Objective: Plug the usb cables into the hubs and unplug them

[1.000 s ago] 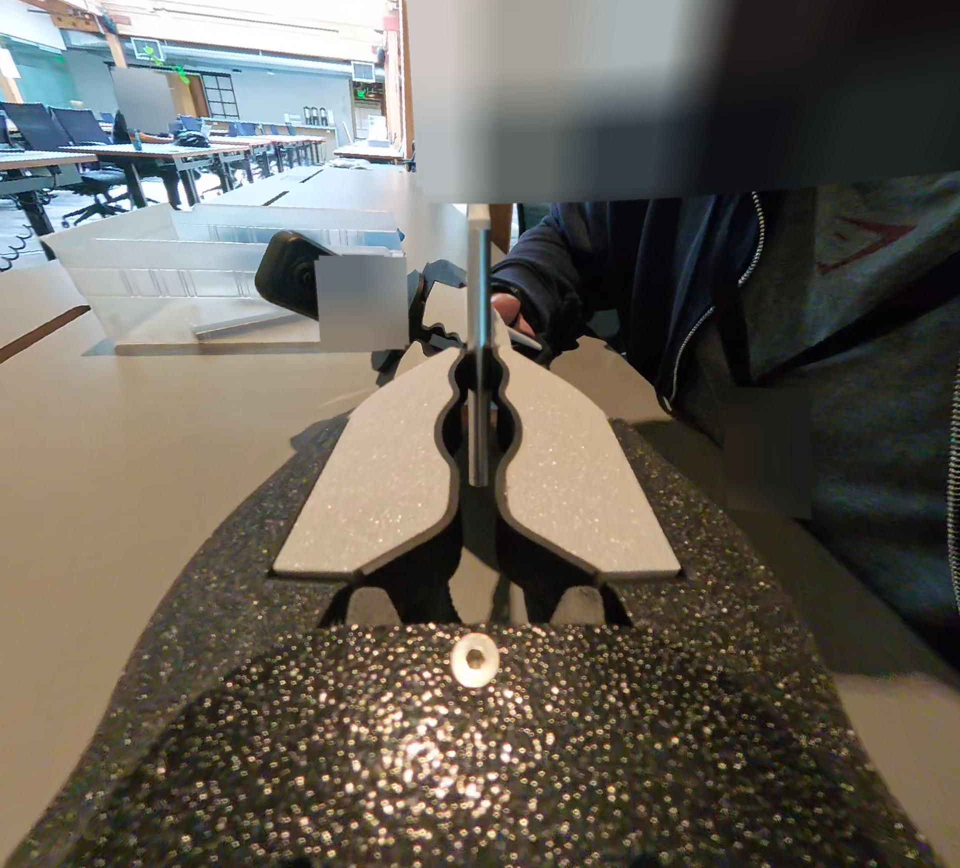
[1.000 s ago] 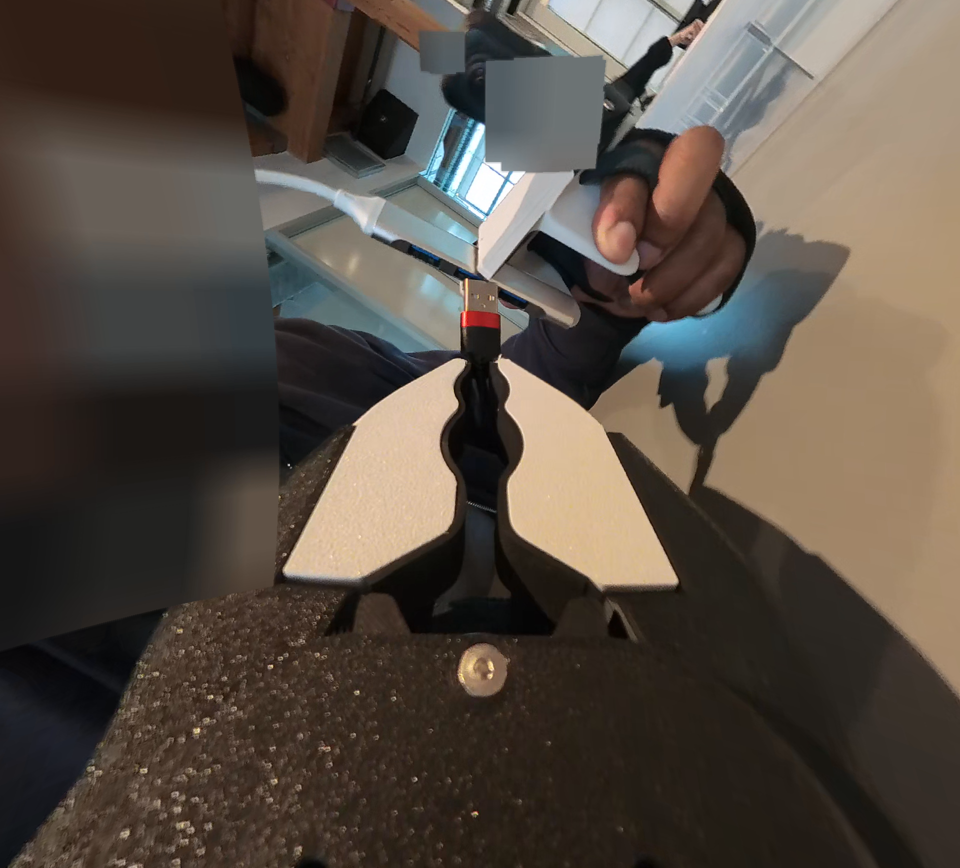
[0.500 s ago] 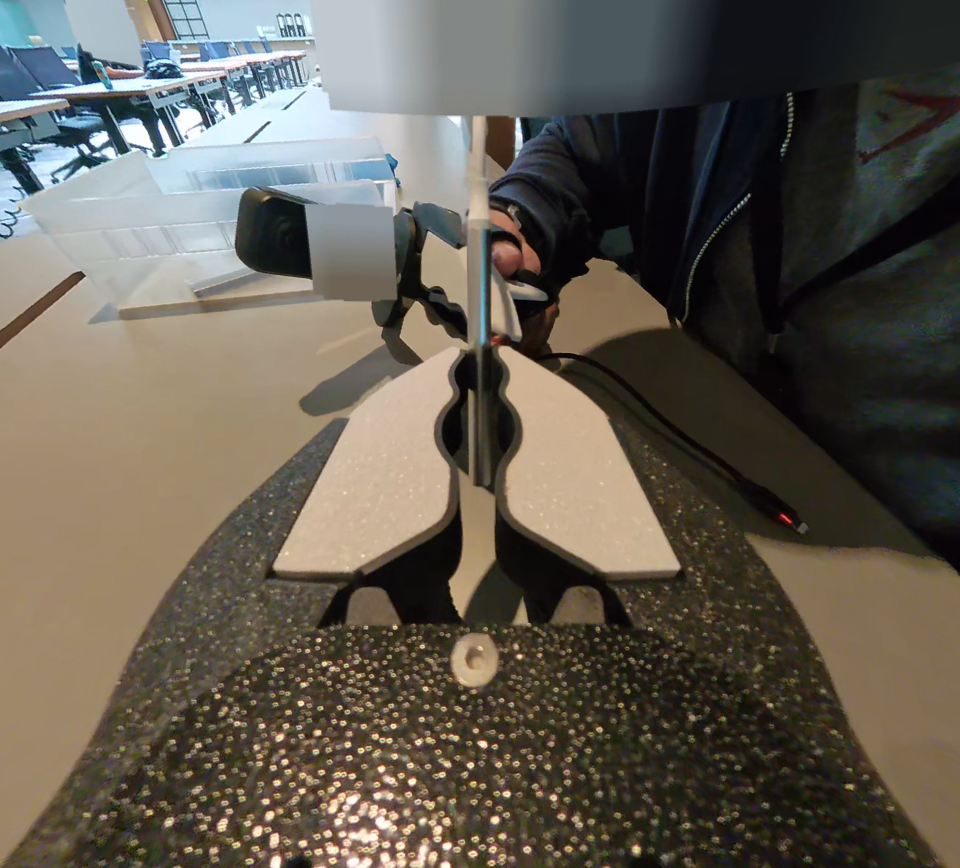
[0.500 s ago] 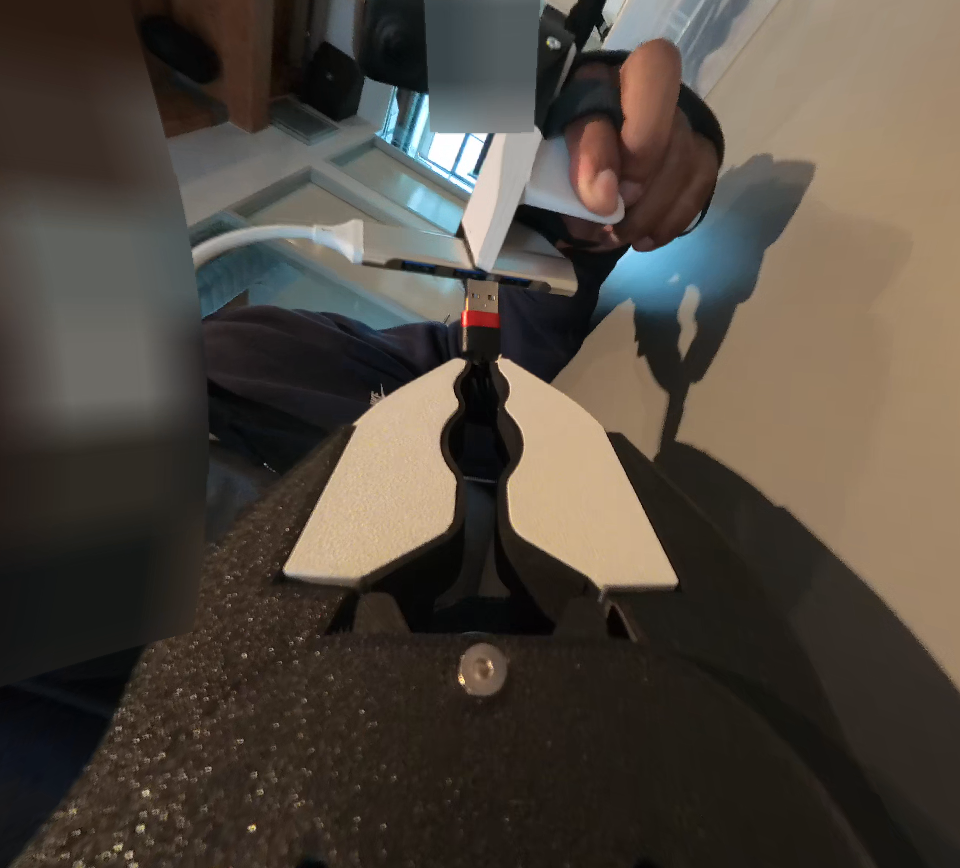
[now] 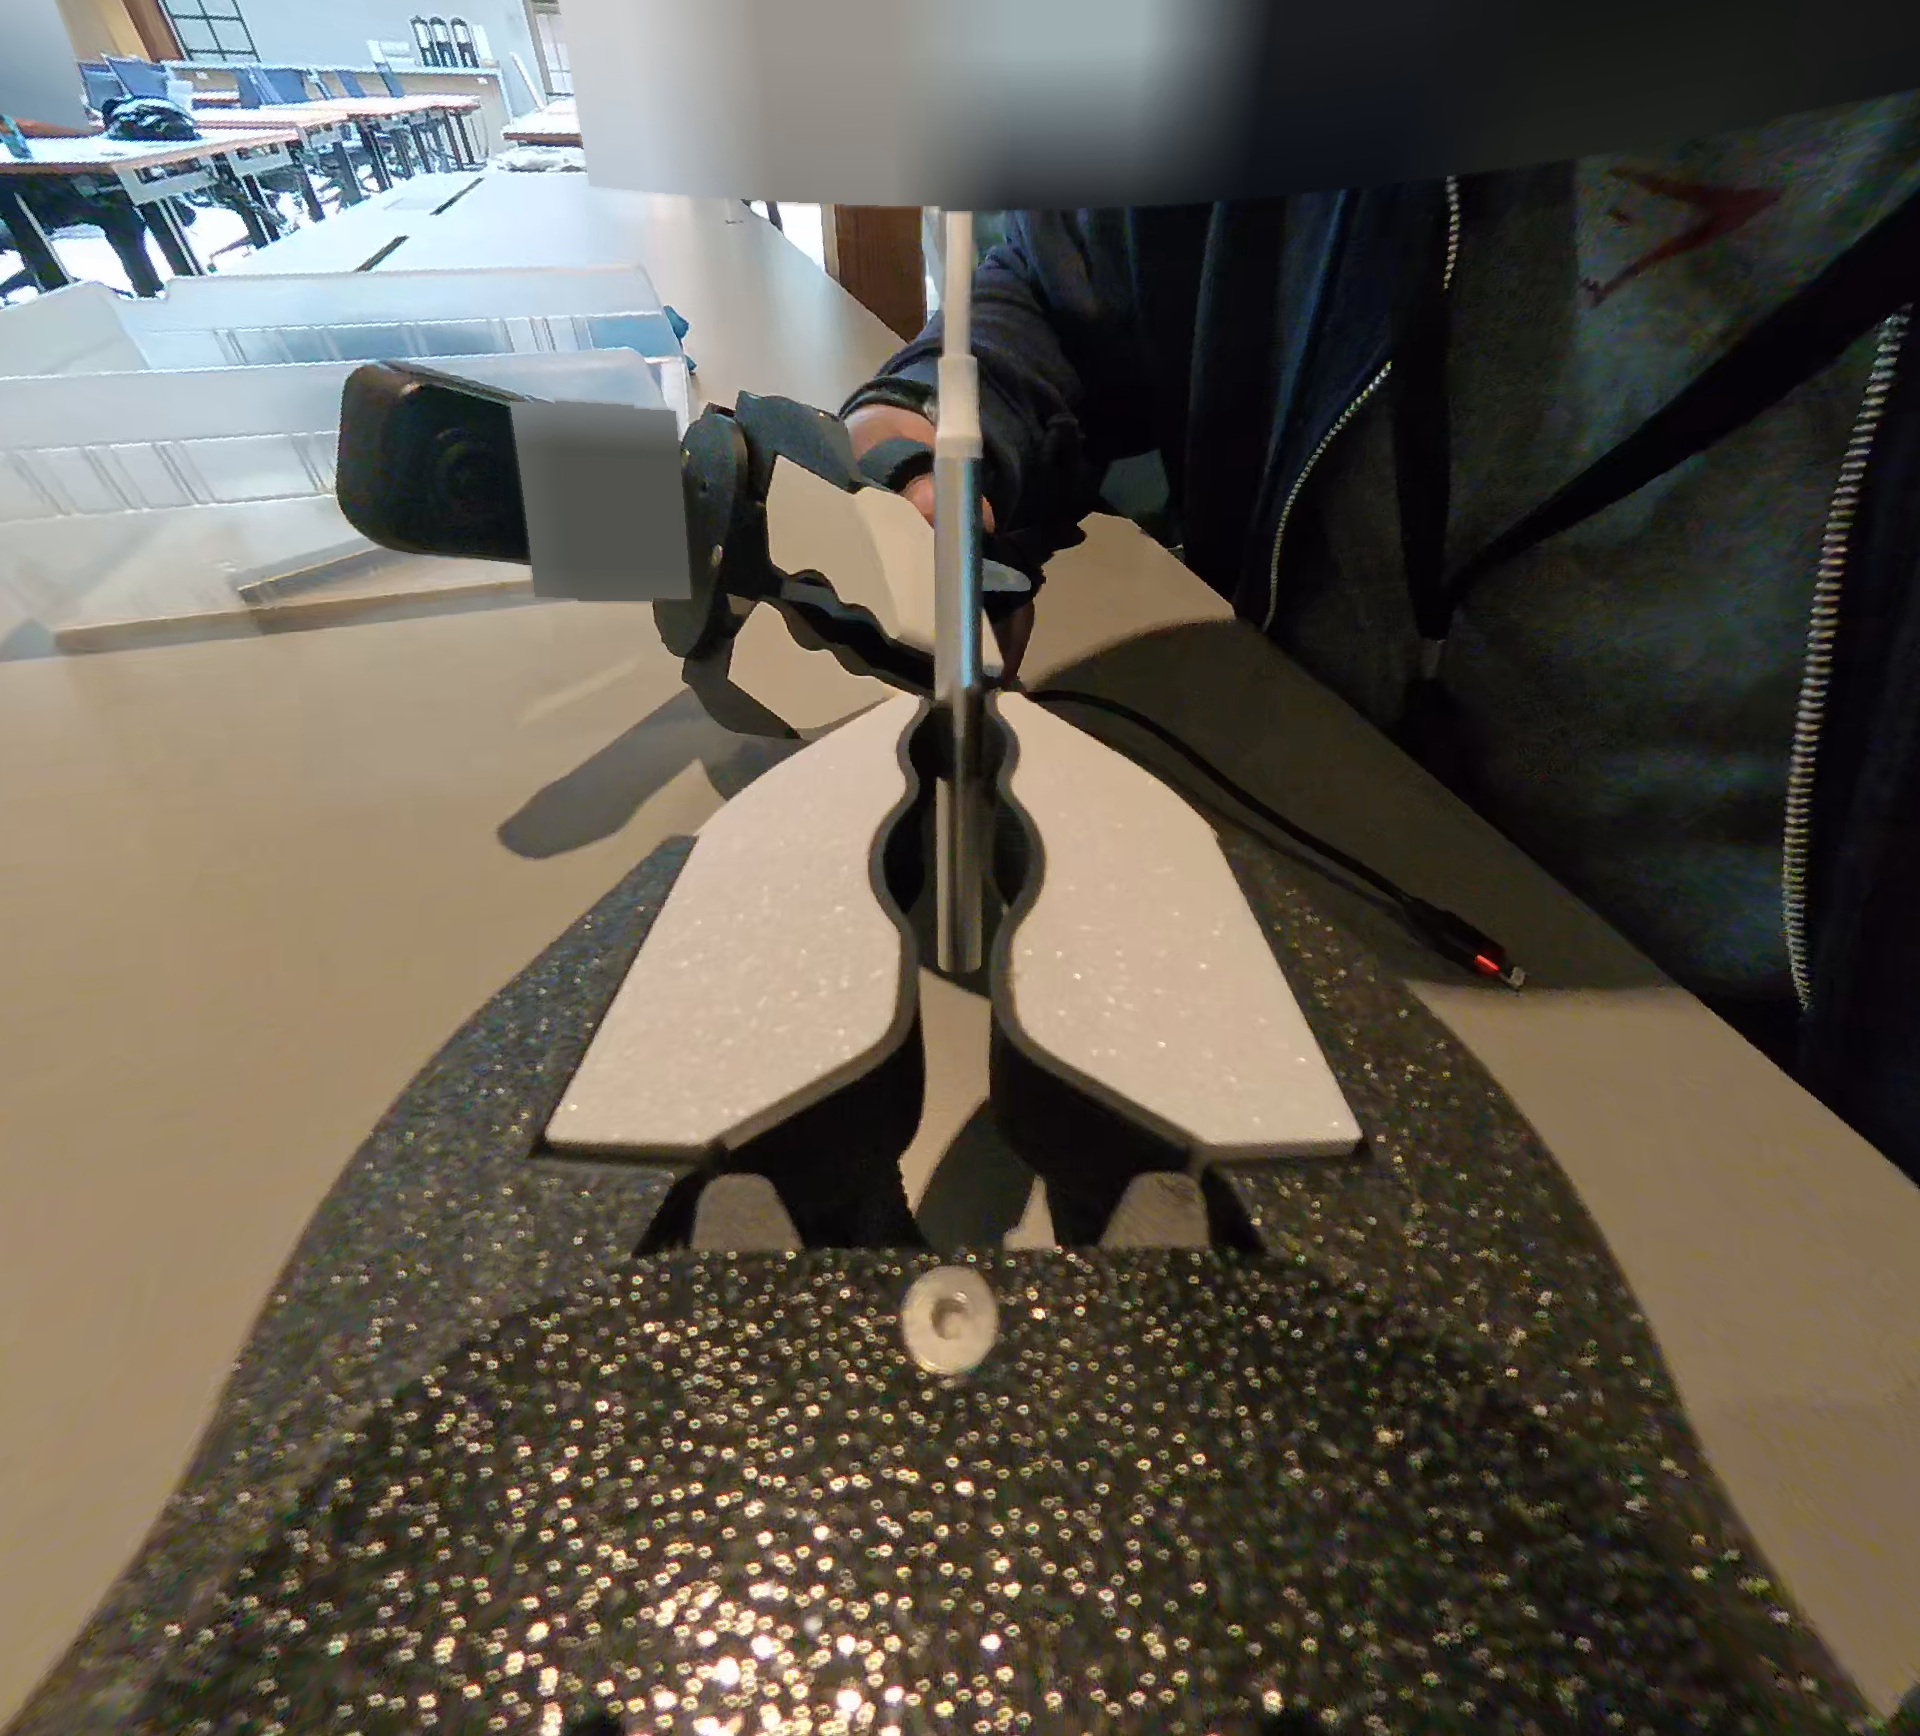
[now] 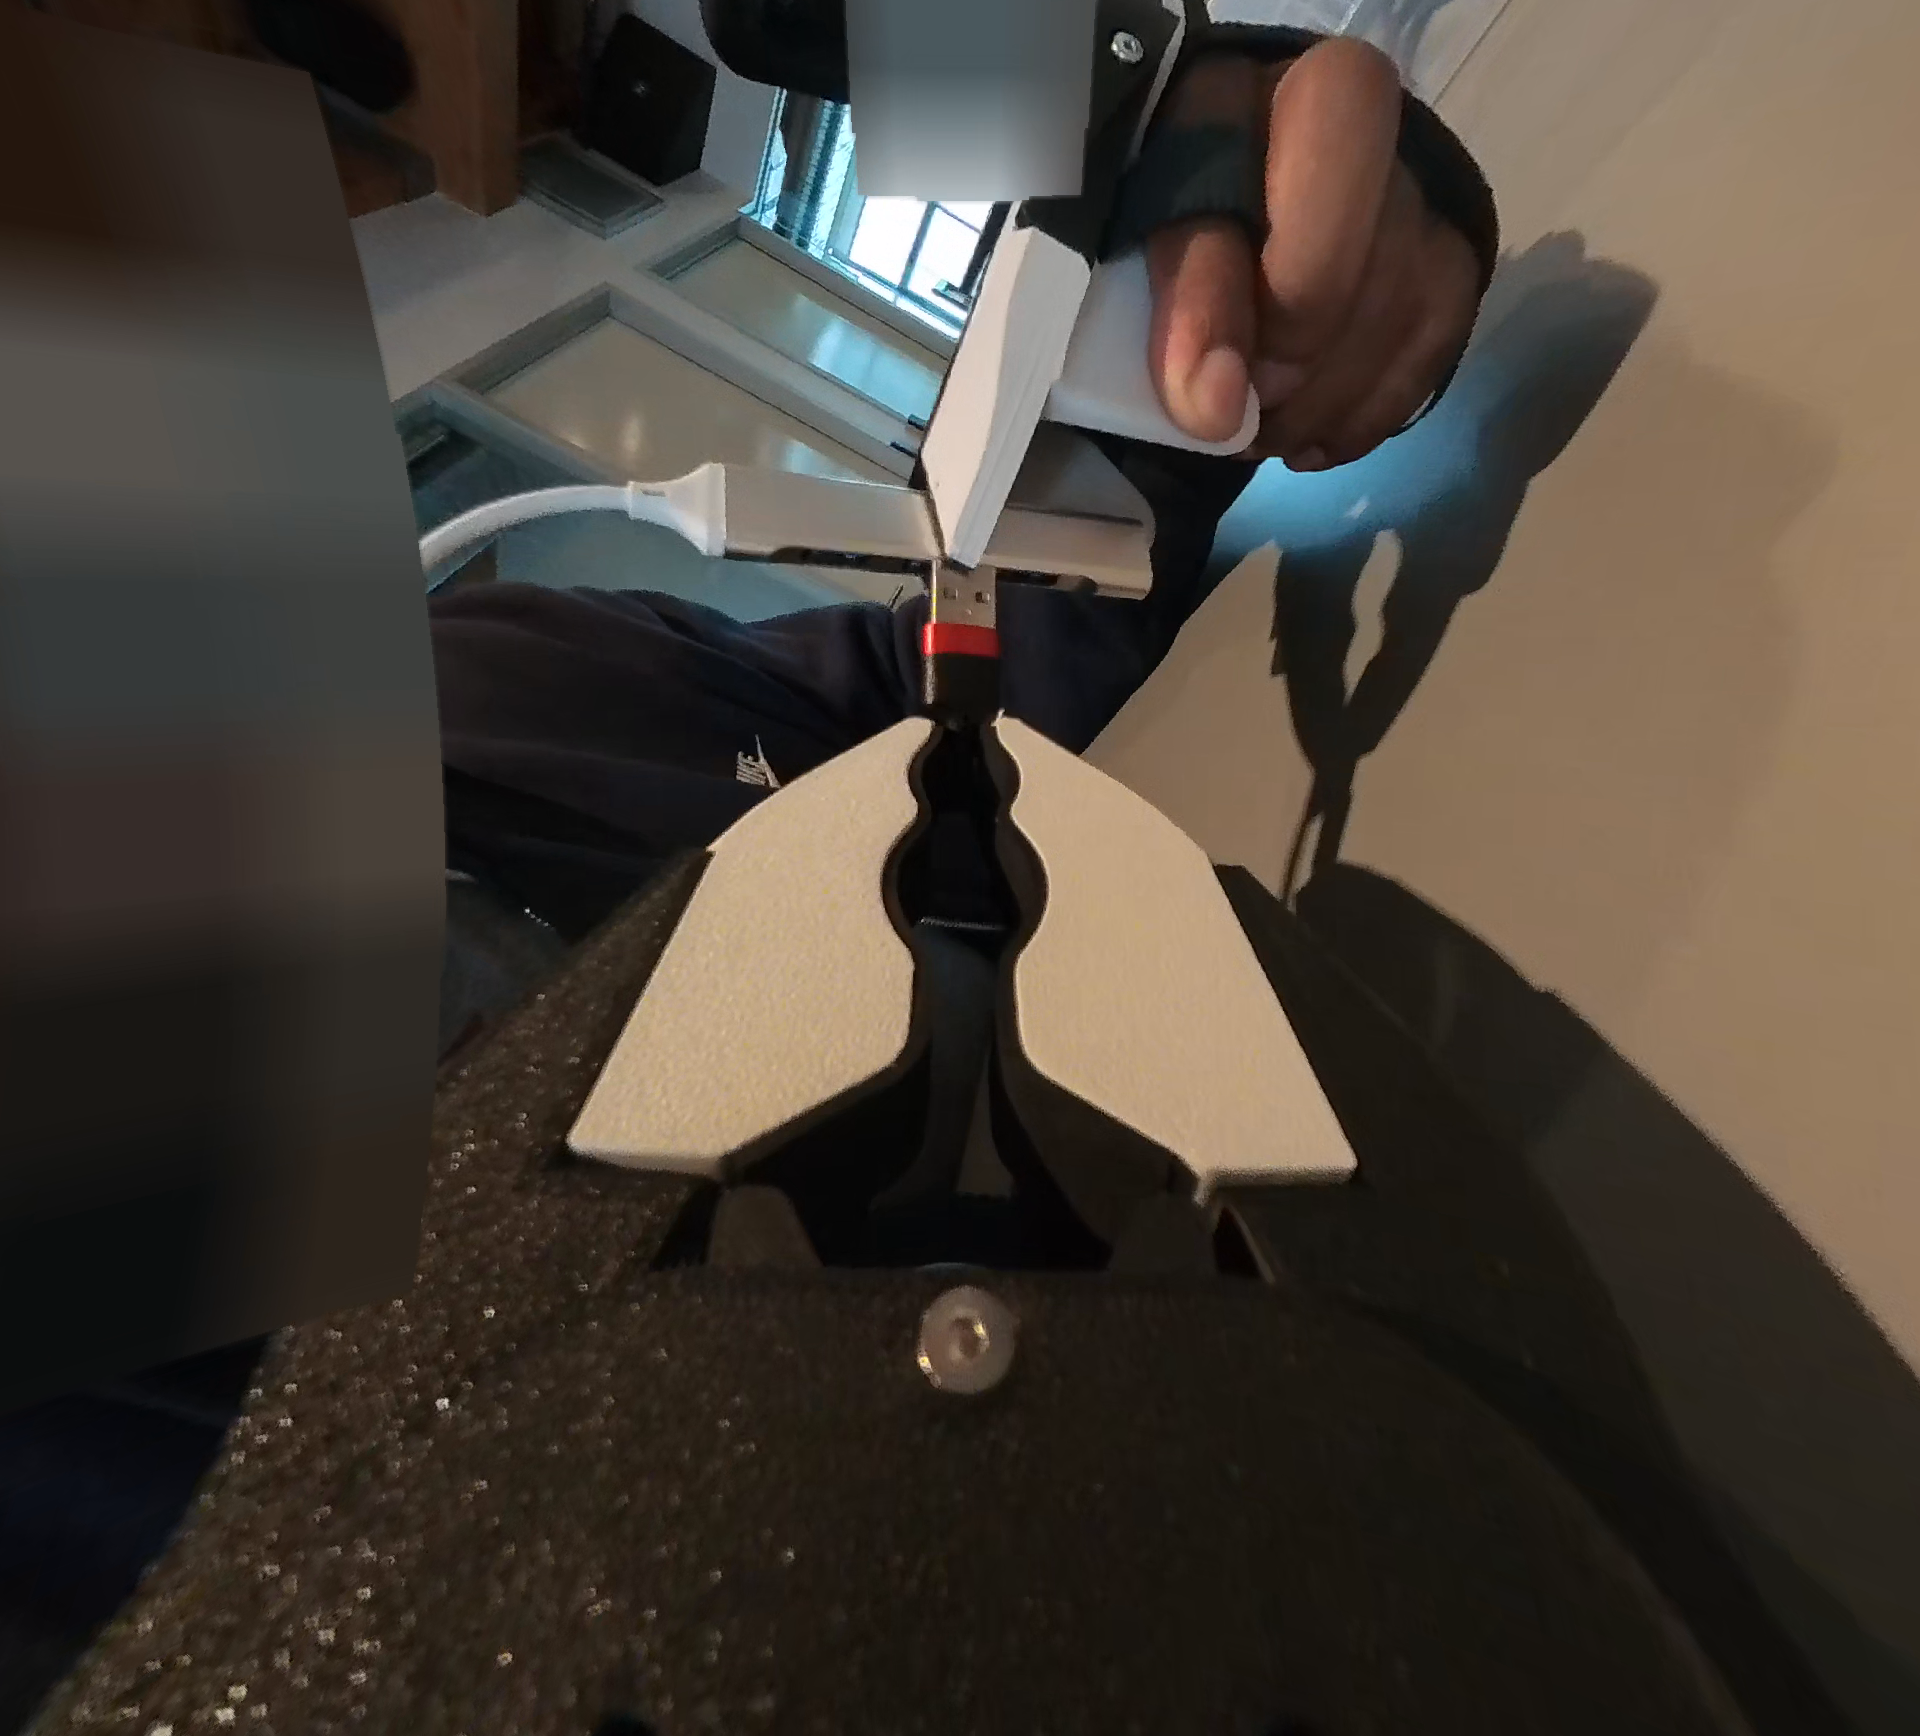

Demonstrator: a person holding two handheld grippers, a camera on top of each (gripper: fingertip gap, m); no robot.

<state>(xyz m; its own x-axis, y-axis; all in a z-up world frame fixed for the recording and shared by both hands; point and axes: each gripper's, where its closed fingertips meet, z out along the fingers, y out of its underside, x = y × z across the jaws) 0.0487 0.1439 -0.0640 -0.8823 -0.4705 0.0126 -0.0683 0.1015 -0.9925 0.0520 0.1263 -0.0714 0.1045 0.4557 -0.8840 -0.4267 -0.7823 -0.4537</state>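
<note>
Two grippers raised above the table [image 5: 260, 907]: left gripper [image 5: 958, 720] clamped on silver hub [image 5: 958, 606], held edge-on; right gripper [image 6: 961, 722] pinching black USB cable's plug [image 6: 963, 637], tip just at hub's port edge

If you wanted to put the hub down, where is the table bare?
The beige table is bare left of the left gripper, up to the clear plastic bins. To its right, the black cable and the person's jacket crowd the edge.
</note>
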